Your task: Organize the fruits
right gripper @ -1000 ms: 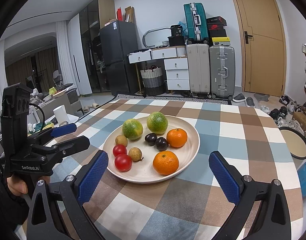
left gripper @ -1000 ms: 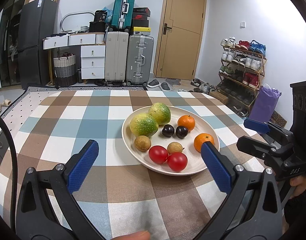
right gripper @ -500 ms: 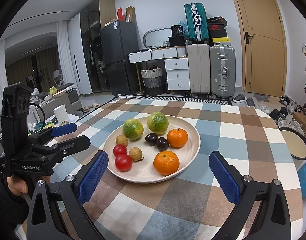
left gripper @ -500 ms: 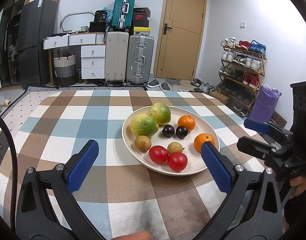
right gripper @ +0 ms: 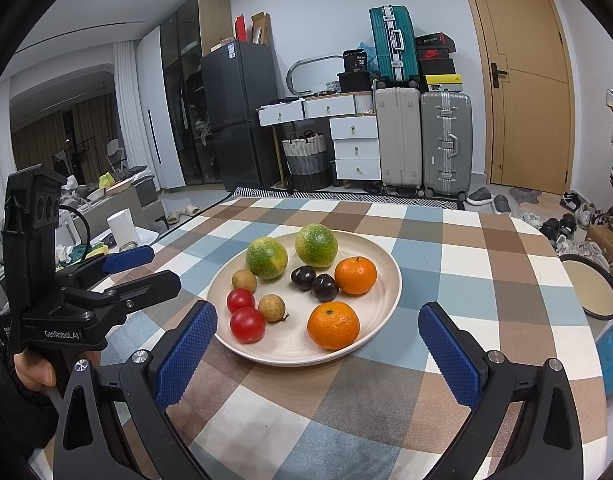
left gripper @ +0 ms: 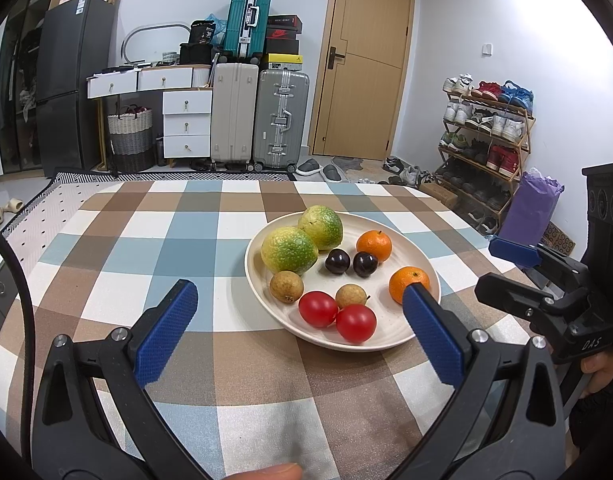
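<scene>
The plate (right gripper: pixel 386 280) lies just ahead of both grippers, its oranges nearest the right gripper (right gripper: pixel 318 344). The tomatoes (left gripper: pixel 336 314) sit nearest the left gripper (left gripper: pixel 298 320). Both grippers are spread wide and hold nothing.

Suitcases (left gripper: pixel 280 120), fridge (right gripper: pixel 242 116), shoe rack (left gripper: pixel 482 136)

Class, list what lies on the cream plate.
On the plate: two green citrus, two oranges, two dark plums, two tomatoes, two brown longans. The plate under them is hidden.
</scene>
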